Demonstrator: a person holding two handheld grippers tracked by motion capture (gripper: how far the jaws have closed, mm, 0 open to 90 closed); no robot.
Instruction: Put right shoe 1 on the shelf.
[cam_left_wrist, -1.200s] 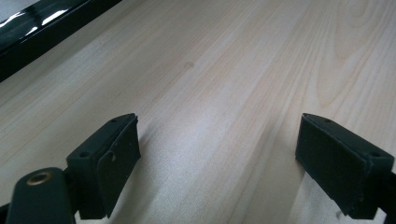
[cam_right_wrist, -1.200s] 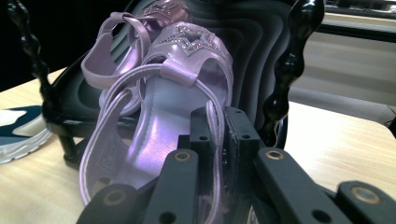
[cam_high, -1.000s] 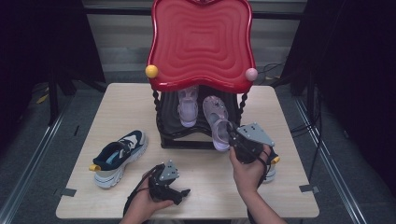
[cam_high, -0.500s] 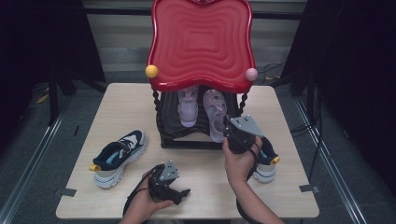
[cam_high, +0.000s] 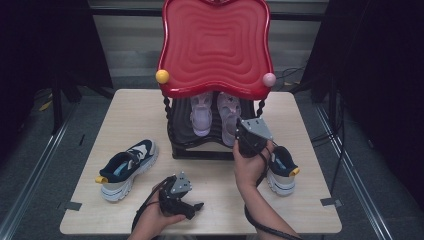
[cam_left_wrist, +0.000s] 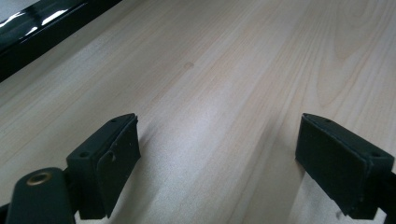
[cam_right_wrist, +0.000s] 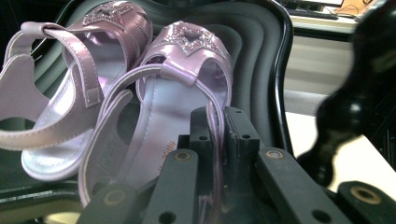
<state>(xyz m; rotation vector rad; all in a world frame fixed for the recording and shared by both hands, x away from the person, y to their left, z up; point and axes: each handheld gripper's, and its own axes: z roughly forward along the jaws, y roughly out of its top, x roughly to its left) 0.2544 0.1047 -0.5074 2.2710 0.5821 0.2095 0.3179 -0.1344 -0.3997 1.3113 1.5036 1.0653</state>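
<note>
Right gripper (cam_right_wrist: 215, 122) jaws clamp the lilac sandal (cam_right_wrist: 175, 107) strap on the black lower shelf (cam_right_wrist: 261, 60); left gripper (cam_left_wrist: 219, 158) jaws gape over pale wooden surface (cam_high: 140, 115), dark room around.

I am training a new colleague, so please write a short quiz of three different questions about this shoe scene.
1. True or false: the right gripper has its fingers shut on the heel strap of a pink sandal.
2. Where does the left gripper rest, and is it open or shut?
3. How many sneakers lie on the wooden table? A) one B) two C) three

Key:
1. True; the strap is pinched between the fingers, on the lower black shelf of the red-topped rack.
2. Low over the bare table near the front edge, open.
3. B: one left, one right.
</note>
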